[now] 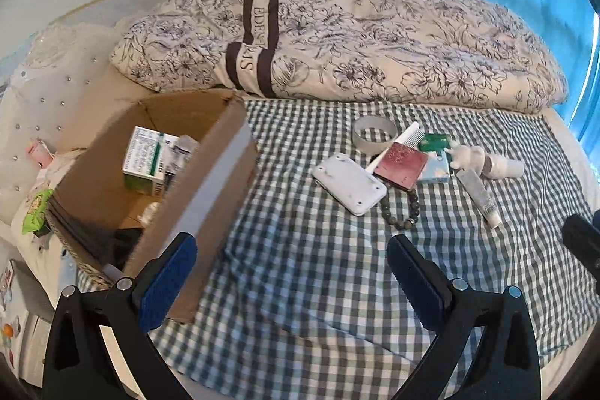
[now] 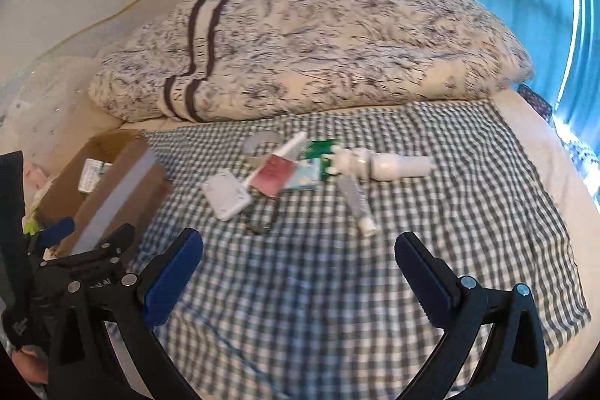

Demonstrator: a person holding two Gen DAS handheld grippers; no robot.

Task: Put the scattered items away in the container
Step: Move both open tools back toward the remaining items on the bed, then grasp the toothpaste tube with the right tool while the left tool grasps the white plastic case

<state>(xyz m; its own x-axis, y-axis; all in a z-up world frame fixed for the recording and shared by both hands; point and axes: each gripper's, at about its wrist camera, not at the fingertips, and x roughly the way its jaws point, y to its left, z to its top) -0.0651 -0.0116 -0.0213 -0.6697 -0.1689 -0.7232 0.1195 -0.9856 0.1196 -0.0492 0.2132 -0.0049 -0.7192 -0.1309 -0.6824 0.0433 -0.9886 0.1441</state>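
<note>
Now, cardboard box (image 1: 210, 175) on gingham cloth (image 1: 300, 268), beaded bracelet (image 1: 399, 208) (round), left claw (image 1: 290, 280) and right claw (image 2: 298, 276) both spread apart, empty.

Left tool (image 1: 292, 276) and right tool (image 2: 300, 272) agape, empty

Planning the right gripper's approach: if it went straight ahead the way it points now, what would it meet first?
Probably bare green-and-white checked cloth, then the dark beaded bracelet beside the white rounded rectangular case. The open right gripper holds nothing; depth is unclear.
</note>
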